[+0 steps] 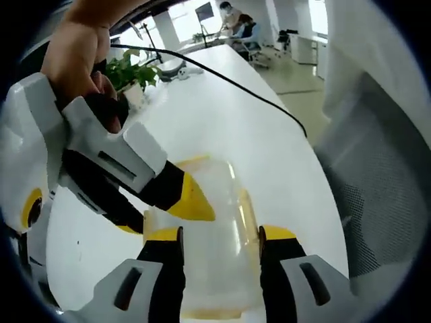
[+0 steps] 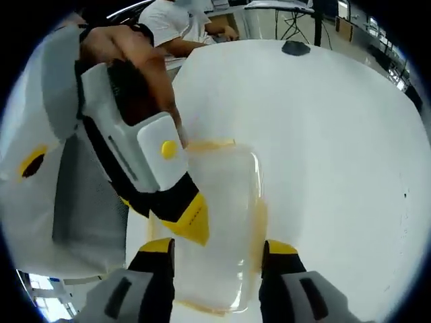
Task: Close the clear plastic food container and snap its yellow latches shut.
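Left claw (image 1: pixel 221 237) spread, straddling clear container (image 1: pixel 212 202); right claw (image 2: pixel 219 250) likewise.

Open-plan office, long white table (image 1: pixel 222 114), mesh chair (image 1: pixel 377 168), potted plant (image 1: pixel 128 70) (people seated beyond)

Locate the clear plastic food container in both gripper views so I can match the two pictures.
Left gripper view: the clear container sits low centre on the white table, between this view's own jaws, with the right tool coming in from the left.
Right gripper view: the container lies low centre between the jaws, with the left tool entering from the left.
Shared landmark: the container's yellow latch on its right edge.
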